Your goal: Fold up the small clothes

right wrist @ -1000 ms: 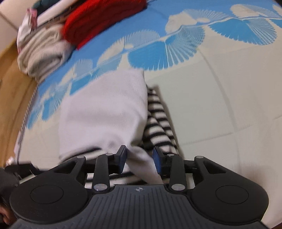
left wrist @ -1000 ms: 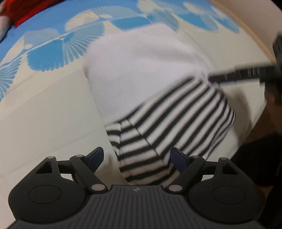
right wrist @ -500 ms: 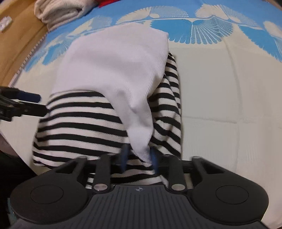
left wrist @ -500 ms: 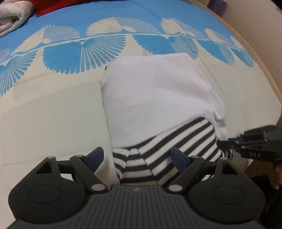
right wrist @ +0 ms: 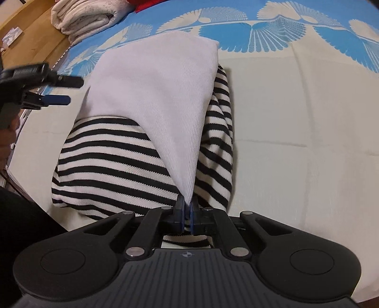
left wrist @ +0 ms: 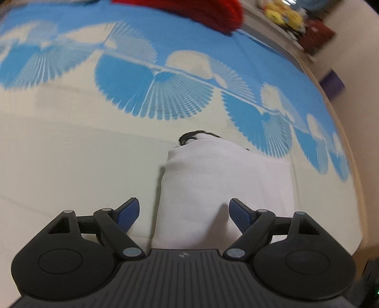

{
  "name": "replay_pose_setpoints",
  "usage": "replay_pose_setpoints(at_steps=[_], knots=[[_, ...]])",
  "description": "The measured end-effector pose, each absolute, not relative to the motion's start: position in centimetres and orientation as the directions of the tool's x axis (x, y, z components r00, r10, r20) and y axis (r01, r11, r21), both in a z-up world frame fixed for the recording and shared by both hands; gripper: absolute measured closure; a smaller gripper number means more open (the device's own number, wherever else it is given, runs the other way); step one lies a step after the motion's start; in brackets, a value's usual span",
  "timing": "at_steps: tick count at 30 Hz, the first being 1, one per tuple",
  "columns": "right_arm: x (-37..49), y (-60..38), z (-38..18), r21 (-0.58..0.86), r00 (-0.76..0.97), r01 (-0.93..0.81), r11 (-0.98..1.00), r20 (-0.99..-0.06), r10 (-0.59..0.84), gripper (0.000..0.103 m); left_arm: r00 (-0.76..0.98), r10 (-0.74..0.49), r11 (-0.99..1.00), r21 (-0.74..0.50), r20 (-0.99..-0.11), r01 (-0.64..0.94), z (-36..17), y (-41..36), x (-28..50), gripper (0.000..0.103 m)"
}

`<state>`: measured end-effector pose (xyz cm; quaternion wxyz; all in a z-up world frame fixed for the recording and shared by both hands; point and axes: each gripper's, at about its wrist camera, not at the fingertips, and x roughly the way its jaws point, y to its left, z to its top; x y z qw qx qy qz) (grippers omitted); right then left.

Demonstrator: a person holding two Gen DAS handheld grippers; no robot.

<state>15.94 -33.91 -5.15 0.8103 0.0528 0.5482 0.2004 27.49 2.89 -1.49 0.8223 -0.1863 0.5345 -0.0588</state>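
Cream bedding with a band of blue fan shapes (left wrist: 154, 94) fills the left wrist view, and a red knit (left wrist: 201, 11) lies at its far edge near a shelf of blurred clutter. On the cream part lies the garment (left wrist: 225, 180), showing mostly its white fabric with a dark bit of stripe peeking out at the far end. The left hand-held gripper (left wrist: 184, 213) hangs over the near end of it, jaws wide apart and touching nothing. From the right wrist view, the same garment (right wrist: 156, 94) spreads across the bedding (right wrist: 296, 113), a white panel folded over black-and-white stripes. The right hand-held gripper (right wrist: 187, 210) has just closed, its blue pads pinching the narrow near corner of the white panel. The left hand-held gripper (right wrist: 61, 91) shows at the left edge, open, just beside the garment's left side. Folded pale towels (right wrist: 90, 16) sit at the far left corner.
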Motion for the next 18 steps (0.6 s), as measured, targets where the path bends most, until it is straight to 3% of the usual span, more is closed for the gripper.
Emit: replay_pose_setpoints(at_steps=[4,9,12,18], knots=[[16.0,-33.8,-5.2,0.311,0.316,-0.269,0.911,-0.865,0.389,0.100,0.369,-0.280,0.924,-0.353,-0.886,-0.148,-3.9,2.9,29.1,0.022],[16.0,-33.8,-5.3,0.318,0.307,-0.272,0.908,-0.866,0.395,0.100,0.312,-0.204,0.968,-0.238,-0.928,-0.075,-7.1,0.8,29.8,0.017],[16.2,-33.6,-5.4,0.310,0.300,-0.257,0.915,-0.875,0.381,0.100,0.302,-0.219,0.956,-0.267,-0.928,-0.126,-7.7,1.6,29.9,0.011],[17.2,-34.5,-3.8,0.381,0.368,-0.176,0.907,-0.829,0.420,0.092,0.371,-0.344,0.886,-0.429,-0.863,-0.175,-3.9,5.2,29.3,0.012]])
